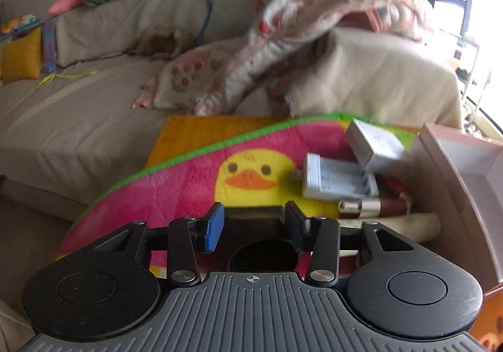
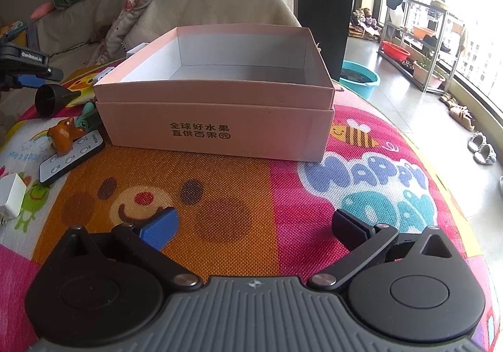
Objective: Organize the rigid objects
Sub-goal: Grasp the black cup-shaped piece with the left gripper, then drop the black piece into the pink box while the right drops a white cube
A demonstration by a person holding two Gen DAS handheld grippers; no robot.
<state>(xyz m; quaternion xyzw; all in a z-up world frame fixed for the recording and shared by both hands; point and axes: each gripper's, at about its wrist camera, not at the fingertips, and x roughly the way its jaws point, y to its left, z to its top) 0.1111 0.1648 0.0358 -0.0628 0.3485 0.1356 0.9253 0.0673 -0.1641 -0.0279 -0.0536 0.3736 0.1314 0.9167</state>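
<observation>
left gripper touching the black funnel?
Touching. Left wrist view: the left gripper has its pads closed on the black funnel, the blue pad against its side. Right gripper hangs open over the mat.

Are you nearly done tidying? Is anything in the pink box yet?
Only just starting. Done: nothing that I can see; the pink box looks empty inside. In hand: the left claw grips a black funnel, and the right claw is open and empty. Left: the orange figurine, the remote and the white plug lie on the mat beside the box.
</observation>
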